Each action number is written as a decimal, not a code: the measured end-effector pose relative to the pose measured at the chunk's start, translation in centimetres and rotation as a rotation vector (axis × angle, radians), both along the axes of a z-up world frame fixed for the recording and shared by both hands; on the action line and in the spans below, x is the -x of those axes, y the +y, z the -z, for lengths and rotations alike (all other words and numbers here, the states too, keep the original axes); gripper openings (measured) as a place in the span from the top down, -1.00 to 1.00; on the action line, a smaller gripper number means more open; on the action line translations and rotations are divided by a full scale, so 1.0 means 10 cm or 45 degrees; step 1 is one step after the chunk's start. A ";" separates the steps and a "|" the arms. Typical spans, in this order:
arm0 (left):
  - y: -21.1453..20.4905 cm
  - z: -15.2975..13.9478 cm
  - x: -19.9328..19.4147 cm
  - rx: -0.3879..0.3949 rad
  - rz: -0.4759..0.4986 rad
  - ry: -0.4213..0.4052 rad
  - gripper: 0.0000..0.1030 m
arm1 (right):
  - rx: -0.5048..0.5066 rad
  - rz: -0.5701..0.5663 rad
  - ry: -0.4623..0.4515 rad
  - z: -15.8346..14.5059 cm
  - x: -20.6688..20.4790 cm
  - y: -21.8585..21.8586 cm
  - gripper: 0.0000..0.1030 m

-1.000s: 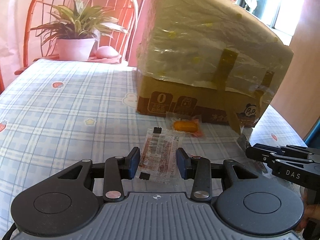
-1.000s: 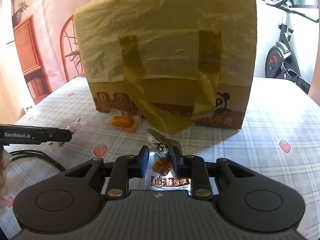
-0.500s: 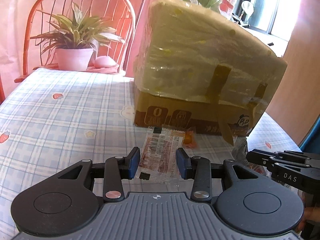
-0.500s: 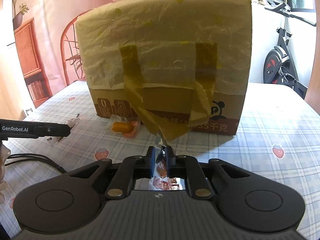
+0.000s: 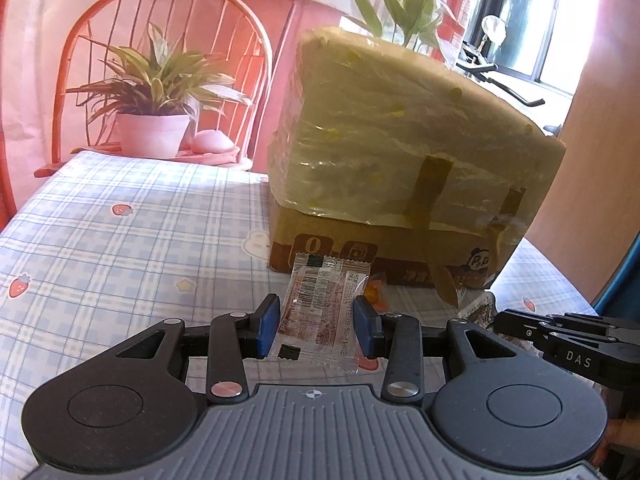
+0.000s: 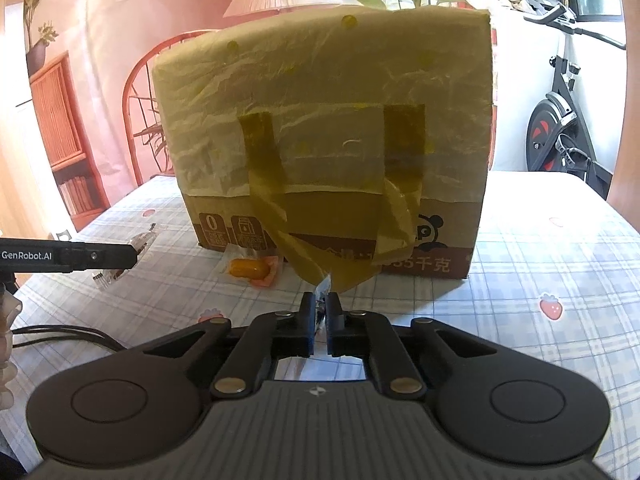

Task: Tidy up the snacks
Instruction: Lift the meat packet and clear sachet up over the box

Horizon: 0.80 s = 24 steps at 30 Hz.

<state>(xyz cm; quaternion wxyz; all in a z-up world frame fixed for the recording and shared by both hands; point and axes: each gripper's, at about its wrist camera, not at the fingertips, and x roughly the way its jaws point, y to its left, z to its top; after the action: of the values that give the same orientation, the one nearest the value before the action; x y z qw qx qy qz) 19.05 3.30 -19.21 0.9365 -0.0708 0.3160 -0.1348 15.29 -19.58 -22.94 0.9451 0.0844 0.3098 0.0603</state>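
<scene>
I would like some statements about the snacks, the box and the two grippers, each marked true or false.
1. The left gripper holds a clear snack packet with a barcode. True.
2. The right gripper stands wide open and empty. False: it is shut on a small foil packet.
3. An orange wrapped snack lies on the tablecloth by the cardboard box. True.
4. The box is bare cardboard all over. False: a yellowish plastic bag covers its upper part.
</scene>
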 end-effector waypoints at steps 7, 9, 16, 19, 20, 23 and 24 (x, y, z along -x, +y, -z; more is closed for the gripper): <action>0.06 -0.03 0.05 -0.003 -0.034 -0.005 0.18 | -0.065 0.026 -0.006 0.00 0.03 -0.06 0.89; 0.07 -0.02 0.06 -0.003 -0.042 -0.002 0.18 | -0.074 0.030 -0.007 0.01 0.03 -0.07 0.89; 0.06 -0.03 0.09 0.002 -0.037 -0.009 0.18 | -0.105 0.041 -0.022 -0.02 0.08 -0.10 0.90; 0.07 -0.09 0.09 0.009 -0.033 -0.030 0.18 | -0.130 0.050 -0.055 -0.11 0.13 -0.14 0.90; 0.07 -0.12 0.09 0.013 -0.031 -0.040 0.18 | -0.136 0.053 -0.070 -0.16 0.14 -0.15 0.90; 0.05 -0.25 0.08 0.021 -0.013 -0.080 0.18 | -0.150 0.055 -0.129 -0.34 0.20 -0.18 0.90; 0.04 -0.31 0.08 0.023 -0.004 -0.096 0.18 | -0.152 0.055 -0.152 -0.41 0.21 -0.19 0.90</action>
<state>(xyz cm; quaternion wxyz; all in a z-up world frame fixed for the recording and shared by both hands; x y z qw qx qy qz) 18.29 3.69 -16.10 0.9473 -0.0746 0.2791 -0.1386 13.20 -21.49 -18.80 0.9563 0.1436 0.2469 0.0631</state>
